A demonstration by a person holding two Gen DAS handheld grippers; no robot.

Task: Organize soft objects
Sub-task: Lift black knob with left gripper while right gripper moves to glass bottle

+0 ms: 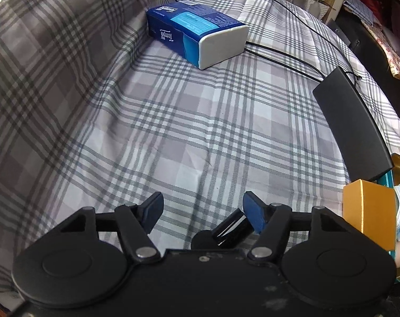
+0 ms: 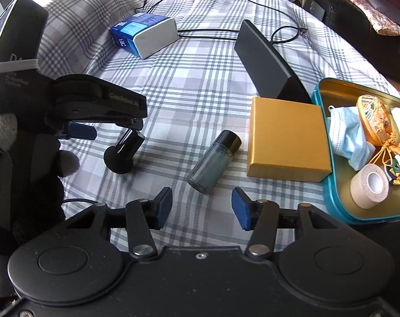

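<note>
Your left gripper (image 1: 202, 206): "GenRobot.AI" on body; fingers half apart, gripping nothing, black cylinder (image 1: 231, 227) against right pad. Your right gripper (image 2: 201, 206): fingers half apart, empty; bottle (image 2: 213, 161) just ahead on bed (image 1: 173, 132). Face mask (image 2: 348, 137) in tin (image 2: 329, 200), right of fingers. "Tempo" tissue pack (image 1: 194, 31) far ahead.

Lying ahead of the jaws: one blue-and-white tissue pack (image 2: 143, 35), one gold cardboard box (image 2: 287, 138), one grey glass bottle (image 2: 213, 161), one black flat case (image 2: 266, 63). Off right, one teal tin (image 2: 329, 185) with one pale-blue face mask (image 2: 348, 137) and one white tape roll (image 2: 369, 189).
</note>
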